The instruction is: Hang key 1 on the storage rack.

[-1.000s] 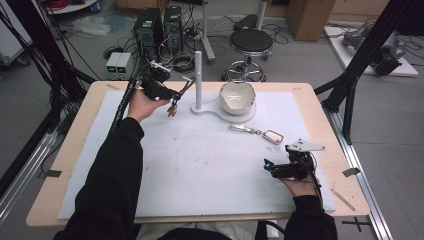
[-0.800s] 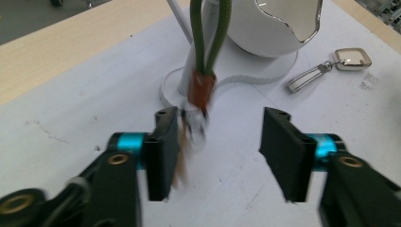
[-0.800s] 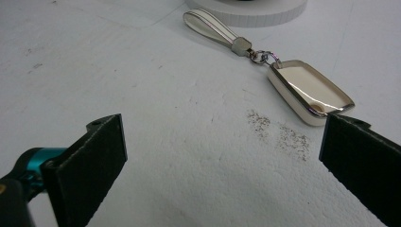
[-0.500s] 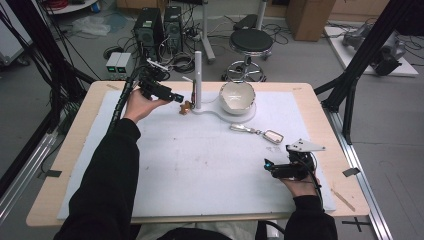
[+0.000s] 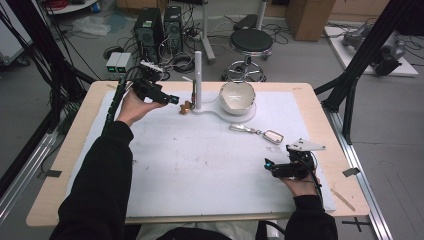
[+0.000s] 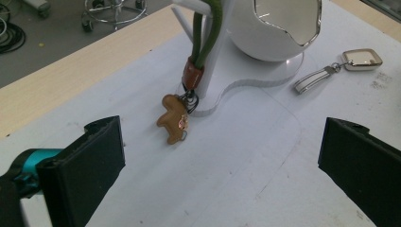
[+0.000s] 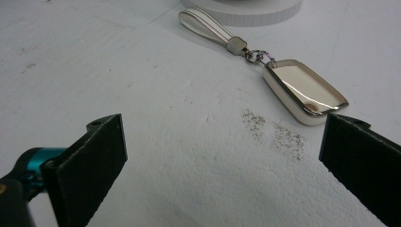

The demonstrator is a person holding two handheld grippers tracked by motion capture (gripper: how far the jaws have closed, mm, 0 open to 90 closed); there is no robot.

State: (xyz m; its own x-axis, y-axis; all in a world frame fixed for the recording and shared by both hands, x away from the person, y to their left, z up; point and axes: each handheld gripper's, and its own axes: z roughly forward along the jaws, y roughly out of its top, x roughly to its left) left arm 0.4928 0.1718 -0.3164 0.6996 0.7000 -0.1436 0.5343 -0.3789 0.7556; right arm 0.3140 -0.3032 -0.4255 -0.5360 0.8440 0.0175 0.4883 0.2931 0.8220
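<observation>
**Keychain hung on the stand's peg, left gripper open just beside it**

Keychain [image 6: 175,118] with a brown gingerbread-man charm: hanging by a green loop from a peg of the white stand [image 5: 198,75], charm resting low against the stand's flat white base. Seen in the high view too, small and brown at the foot of the post [image 5: 186,107]. Touched by no jaw.

Left gripper [image 5: 172,99]: held in the left hand [image 5: 132,102] at the far left of the table, pointing toward the post, close to the charm but apart from it. Jaws just opened, now spread wide, nothing between them; in the left gripper view [image 6: 220,175], charm lying ahead of the gap, nearer the left-hand jaw.

Just beyond the post on the same base: a white bowl [image 5: 237,96] with a broken-looking, gold-edged rim.

Farther out on the white mat [image 5: 200,165]: a second keyring, a white strap joined to a cream, metal-rimmed fob [image 7: 305,92], lying flat between the stand and the right gripper.

Right gripper [image 5: 268,165]: held in the right hand [image 5: 300,182] near the table's right front edge, low over the mat. Jaws wide apart and empty [image 7: 222,175], the fob just ahead of the right-hand jaw, not touched.
</observation>
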